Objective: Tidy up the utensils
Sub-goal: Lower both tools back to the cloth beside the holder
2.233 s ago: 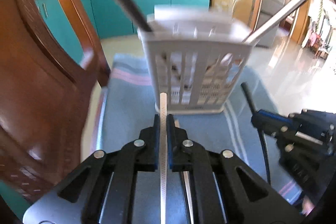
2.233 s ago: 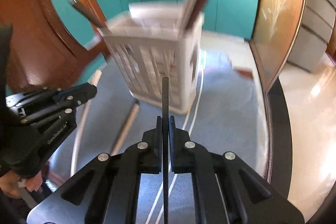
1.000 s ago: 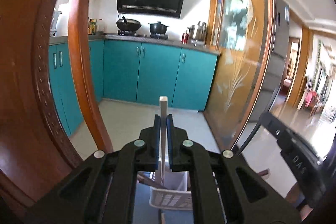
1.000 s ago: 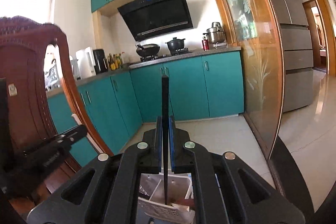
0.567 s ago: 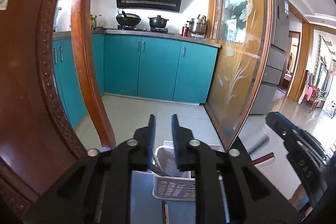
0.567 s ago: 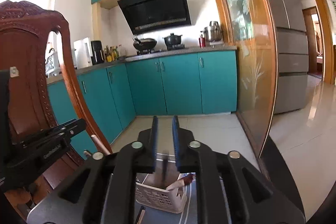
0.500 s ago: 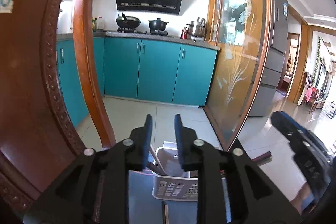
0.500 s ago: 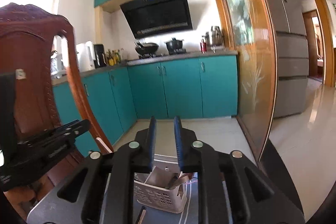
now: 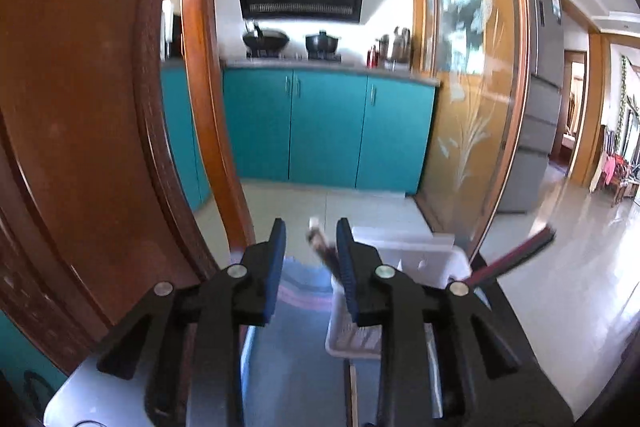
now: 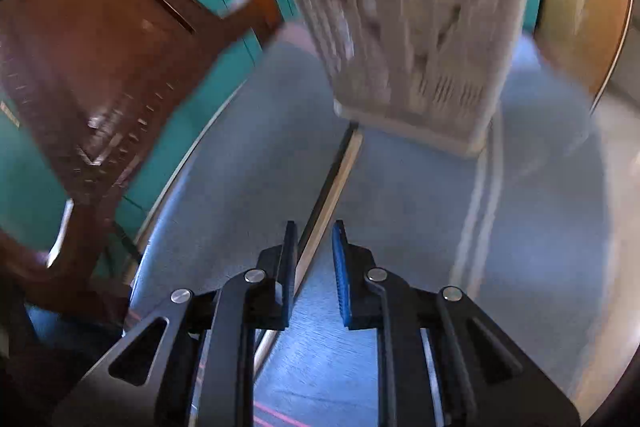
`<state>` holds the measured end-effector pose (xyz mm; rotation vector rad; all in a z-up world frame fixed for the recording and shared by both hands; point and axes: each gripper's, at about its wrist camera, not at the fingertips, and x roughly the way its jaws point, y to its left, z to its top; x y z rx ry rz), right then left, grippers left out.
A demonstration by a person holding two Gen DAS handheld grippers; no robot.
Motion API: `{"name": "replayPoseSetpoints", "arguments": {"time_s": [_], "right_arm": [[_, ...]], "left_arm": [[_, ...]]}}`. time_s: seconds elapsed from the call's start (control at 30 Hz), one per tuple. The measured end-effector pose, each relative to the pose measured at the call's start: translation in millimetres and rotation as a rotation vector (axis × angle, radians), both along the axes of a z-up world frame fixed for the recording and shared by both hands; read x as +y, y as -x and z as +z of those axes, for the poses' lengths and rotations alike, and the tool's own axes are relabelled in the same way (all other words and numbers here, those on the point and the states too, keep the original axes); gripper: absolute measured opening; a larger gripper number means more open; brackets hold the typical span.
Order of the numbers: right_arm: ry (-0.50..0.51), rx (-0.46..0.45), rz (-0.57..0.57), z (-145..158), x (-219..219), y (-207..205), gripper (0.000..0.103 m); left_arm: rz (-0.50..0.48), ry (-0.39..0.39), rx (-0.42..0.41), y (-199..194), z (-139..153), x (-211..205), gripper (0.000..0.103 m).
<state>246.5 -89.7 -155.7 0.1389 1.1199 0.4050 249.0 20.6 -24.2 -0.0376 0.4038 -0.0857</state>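
A white slotted utensil basket [image 9: 416, 259] stands on a blue cloth, partly behind my left gripper's right finger, with a dark chopstick [image 9: 322, 247] and a reddish one [image 9: 516, 259] sticking out. My left gripper [image 9: 310, 247] is open and empty, above and near the basket. In the right wrist view the basket [image 10: 416, 39] is blurred and stands ahead. A pale chopstick and a dark one [image 10: 332, 187] lie together on the cloth, running from the basket's foot in between the jaws of my right gripper [image 10: 314, 247], which is open and low over them.
A carved wooden chair back [image 9: 88, 131] [image 10: 100, 47] stands close on the left. The blue striped cloth [image 10: 420, 211] covers the table. Teal cabinets [image 9: 328, 131], a glass door [image 9: 468, 115] and a tiled floor lie beyond the table's far edge.
Both grippers let go of their chopsticks into the basket and opened. The right gripper has since tipped down sharply towards the chopsticks on the cloth. The left gripper opened wider and shifted left.
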Motion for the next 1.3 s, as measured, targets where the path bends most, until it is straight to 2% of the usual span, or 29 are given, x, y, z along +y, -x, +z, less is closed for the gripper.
{"name": "replayPoseSetpoints", "arguments": {"time_s": [0.1,0.27,0.4,0.47,0.57,0.63,0.67,0.73,0.77,0.8,1.0,1.13,1.23,1.3], "right_arm": [[0.017,0.052,-0.032,-15.8,2.2,-10.5,0.018],[0.001,0.052,-0.055,-19.1,5.8,-15.8,0.017],[0.018,0.087,-0.061,-16.1,-0.4,-14.8,0.010],[0.042,0.109,-0.076,-16.4,-7.6,-19.3,0.000],[0.022,0.132,-0.081,-18.0,-19.3,-21.4,0.000],[0.010,0.098,-0.096,-16.3,-24.4,-22.4,0.002],[-0.030,0.091,-0.096,-15.7,-26.2,-23.2,0.002],[-0.073,0.090,-0.089,-15.1,-24.4,-24.8,0.006],[-0.070,0.083,-0.085,-14.9,-21.0,-25.8,0.012],[-0.055,0.078,-0.084,-15.8,-16.6,-26.6,0.013],[-0.026,0.062,-0.068,-24.6,7.3,-29.9,0.013],[-0.100,0.111,-0.087,-26.2,0.9,-28.9,0.007],[-0.072,0.119,-0.106,-25.0,-17.6,-31.2,0.007],[0.007,0.109,-0.124,-19.3,-16.3,-22.6,0.006]], "left_arm": [[0.000,-0.009,0.042,-5.4,-13.3,2.6,0.027],[0.012,-0.043,0.067,-7.2,-22.0,7.0,0.030],[0.015,-0.054,0.087,-6.4,-26.3,11.4,0.032],[0.018,-0.063,0.099,-7.1,-29.1,11.6,0.032],[0.018,-0.056,0.127,-9.2,-34.3,14.3,0.032],[0.019,-0.040,0.138,-10.7,-35.3,16.8,0.032],[0.021,-0.030,0.140,-11.0,-35.3,18.5,0.033],[0.025,-0.012,0.143,-12.4,-35.1,21.1,0.034],[0.026,-0.003,0.146,-13.9,-35.1,22.3,0.036],[0.026,0.007,0.151,-14.3,-35.9,23.2,0.037],[0.020,0.010,0.179,-19.2,-42.4,21.8,0.037],[0.024,-0.002,0.196,-20.6,-47.1,22.7,0.037],[0.027,0.000,0.212,-21.4,-50.0,24.2,0.037],[0.024,0.002,0.223,-23.7,-50.5,23.4,0.037]]}}
